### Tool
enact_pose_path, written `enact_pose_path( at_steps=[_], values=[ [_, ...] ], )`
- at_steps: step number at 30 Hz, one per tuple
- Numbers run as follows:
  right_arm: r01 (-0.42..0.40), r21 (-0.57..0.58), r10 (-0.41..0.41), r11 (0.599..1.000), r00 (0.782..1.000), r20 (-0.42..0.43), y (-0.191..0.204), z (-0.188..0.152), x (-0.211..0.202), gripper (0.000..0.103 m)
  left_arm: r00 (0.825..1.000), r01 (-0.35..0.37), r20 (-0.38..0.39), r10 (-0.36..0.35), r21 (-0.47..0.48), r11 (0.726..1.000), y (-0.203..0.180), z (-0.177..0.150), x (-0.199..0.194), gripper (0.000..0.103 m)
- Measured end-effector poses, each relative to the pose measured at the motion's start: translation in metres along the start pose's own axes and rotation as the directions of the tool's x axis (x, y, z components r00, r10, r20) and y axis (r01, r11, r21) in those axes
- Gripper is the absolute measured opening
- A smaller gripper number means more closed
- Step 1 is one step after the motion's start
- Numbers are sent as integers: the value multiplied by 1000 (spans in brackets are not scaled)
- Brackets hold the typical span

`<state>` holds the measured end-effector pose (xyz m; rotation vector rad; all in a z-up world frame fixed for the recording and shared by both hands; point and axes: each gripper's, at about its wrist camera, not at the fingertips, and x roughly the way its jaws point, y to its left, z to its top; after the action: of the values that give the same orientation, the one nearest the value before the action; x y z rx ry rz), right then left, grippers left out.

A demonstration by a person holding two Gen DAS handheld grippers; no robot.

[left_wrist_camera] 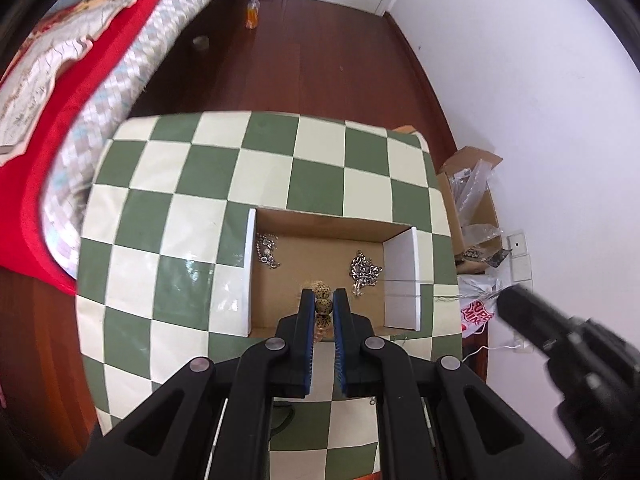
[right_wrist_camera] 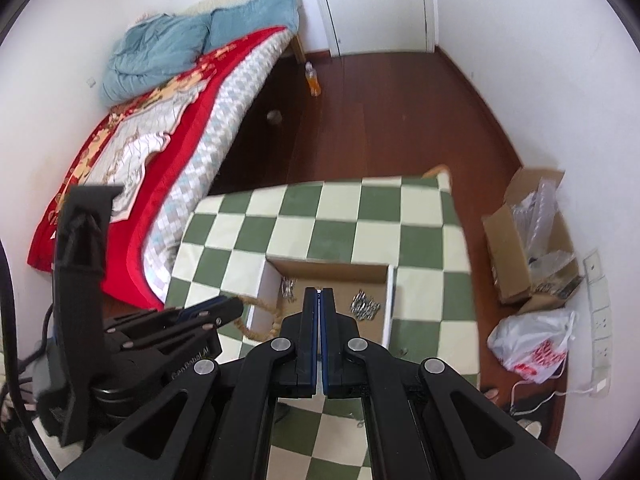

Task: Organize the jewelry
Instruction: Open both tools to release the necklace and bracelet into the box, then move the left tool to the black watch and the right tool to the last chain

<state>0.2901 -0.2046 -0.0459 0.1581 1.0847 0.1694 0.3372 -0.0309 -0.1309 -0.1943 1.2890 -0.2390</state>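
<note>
- Looking down the left gripper point(left_wrist_camera: 323, 300), its jaws are clamped on a speckled bead bracelet point(left_wrist_camera: 323, 307), with beads showing between the blue pads and just past the tips.
- That bracelet hangs over the near edge of an open cardboard box point(left_wrist_camera: 320, 222) sitting on a green-and-cream checkered tabletop point(left_wrist_camera: 168, 208). From the right wrist view the strand point(right_wrist_camera: 276, 320) loops down from the left gripper point(right_wrist_camera: 224, 310) at the box's near-left corner.
- Inside the box: one silver chain point(left_wrist_camera: 267, 251) bunched against the left wall, and a second silver chain pile point(left_wrist_camera: 363, 271) near the right wall. Well apart from each other.
- Right gripper point(right_wrist_camera: 320, 292) is fully closed, pads pressed together, nothing between them. It hovers above the near side of the box, between the two chains.
- Around the table: a bed with a red quilt point(right_wrist_camera: 132, 152), dark wood floor, a bottle of orange liquid point(right_wrist_camera: 313, 79) standing on the floor, plus a carton of plastic packaging point(right_wrist_camera: 532, 248) and a white shopping bag point(right_wrist_camera: 536, 344) by the wall.
</note>
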Motion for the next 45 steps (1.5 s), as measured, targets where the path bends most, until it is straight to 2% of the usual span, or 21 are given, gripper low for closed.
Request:
enact_pose_path(
  at_steps=[6, 7, 9, 10, 11, 13, 14, 15, 16, 17, 18, 19, 22, 24, 28, 32, 35, 37, 38, 43, 45],
  values=[
    [-8, 17, 10, 1000, 995, -96, -6, -3, 48, 1, 999, -9, -43, 7, -34, 999, 10, 13, 23, 8],
    [-7, 22, 10, 1000, 994, -108, -6, -2, 56, 1, 999, -3, -43, 1, -37, 999, 11, 16, 24, 11],
    [-14, 25, 17, 1000, 991, -134, -7, 0, 68, 1, 998, -42, -41, 40, -40, 998, 15, 20, 26, 17],
    [-11, 34, 16, 999, 989, -144, -9, 1, 73, 2, 998, -64, -31, 63, -32, 997, 15, 22, 25, 27],
    [-7, 38, 13, 999, 987, -160, -11, 3, 79, 2, 996, -85, -10, 84, -31, 996, 17, 22, 23, 50],
    [8, 55, 2, 998, 983, -185, -16, 5, 89, 6, 991, -130, 25, 132, -40, 991, 23, 23, 19, 80],
    [29, 49, -19, 998, 981, -191, -17, 7, 90, 12, 983, -172, 54, 174, -47, 984, 27, 22, 15, 82],
    [46, 45, -36, 998, 979, -201, -19, 7, 94, 36, 977, -199, 71, 201, -36, 979, 28, 22, 14, 83],
    [50, 49, -38, 998, 977, -210, -21, 7, 96, 64, 971, -227, 69, 228, -30, 974, 30, 21, 14, 86],
    [65, 55, -51, 996, 974, -222, -24, 6, 101, 74, 967, -246, 68, 247, -28, 969, 32, 20, 15, 88],
    [75, 48, -63, 996, 972, -226, -25, 4, 103, 90, 963, -258, 72, 259, -25, 966, 34, 19, 15, 91],
    [95, 37, -84, 995, 970, -229, -26, 1, 106, 93, 959, -275, 74, 275, -19, 961, 36, 17, 16, 102],
    [143, 20, -134, 989, 958, -253, -29, -9, 114, 93, 946, -316, 77, 316, -13, 949, 41, 10, 19, 103],
    [172, 10, -163, 985, 951, -261, -31, -16, 118, 99, 936, -341, 90, 341, -13, 940, 44, 5, 18, 103],
    [223, -2, -217, 975, 944, -249, -33, -29, 119, 100, 925, -354, 135, 354, -24, 935, 47, -7, 9, 103],
    [228, 9, -220, 974, 949, -228, -35, -38, 112, 102, 920, -346, 179, 348, -38, 937, 46, -19, -4, 103],
    [230, 9, -224, 973, 954, -197, -33, -45, 103, 103, 904, -360, 226, 362, -50, 932, 44, -32, -18, 103],
    [235, 3, -232, 972, 958, -169, -29, -50, 93, 103, 901, -352, 253, 353, -50, 935, 41, -41, -27, 103],
    [234, 3, -231, 972, 960, -158, -28, -52, 89, 103, 891, -364, 269, 365, -54, 930, 40, -46, -33, 103],
    [245, 6, -244, 970, 967, -79, -21, -66, 61, 103, 879, -364, 308, 364, -60, 929, 35, -68, -54, 103],
    [249, 15, -248, 968, 968, -47, -19, -71, 49, 103, 864, -376, 333, 378, -71, 924, 33, -79, -64, 103]
  ],
)
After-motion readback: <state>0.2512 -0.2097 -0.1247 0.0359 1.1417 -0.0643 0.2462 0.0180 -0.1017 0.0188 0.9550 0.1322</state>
